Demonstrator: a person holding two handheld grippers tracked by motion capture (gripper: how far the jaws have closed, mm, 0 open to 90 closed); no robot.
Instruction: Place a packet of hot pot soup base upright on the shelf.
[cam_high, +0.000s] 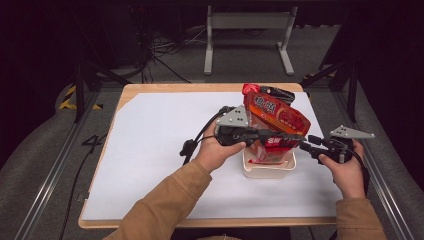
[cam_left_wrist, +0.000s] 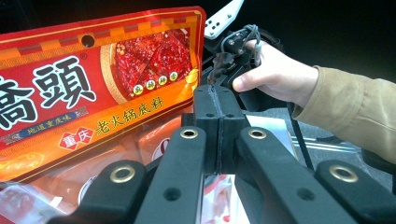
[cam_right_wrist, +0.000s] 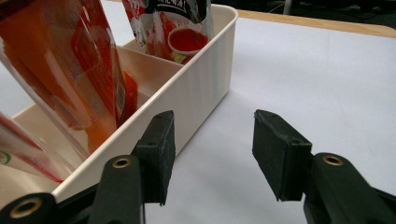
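Two claws work around a white bin (cam_high: 268, 170) that sits toward the right edge of the table (cam_high: 150, 150), on its white sheet. In the high view the left claw (cam_high: 295, 137) reaches across the bin, level with the upper part of a red-and-orange hotpot seasoning pouch (cam_high: 277, 120) that stands tilted in it; the reach probably serves to steady or press the pouch down so it stays inside. The right claw (cam_high: 306, 145) waits just beside the bin's right wall, likely ready to brace the container. A dark-topped packet (cam_high: 272, 93) pokes up behind the pouch.

In the left gripper view, the left claw (cam_left_wrist: 218, 109) is pressed together with nothing between its pads, so it looks set for nudging rather than gripping. The pouch (cam_left_wrist: 93, 84) fills the left; whether the claw touches it cannot be told. Beyond it the other hand (cam_left_wrist: 275, 74) grips its tool.

In the right gripper view, the right claw (cam_right_wrist: 212, 149) stands spread, its left pad almost against the bin's outer wall (cam_right_wrist: 201, 93), pinching nothing. Pouches (cam_right_wrist: 70, 70) lean inside, their tops cut off, and a divider is partly hidden.
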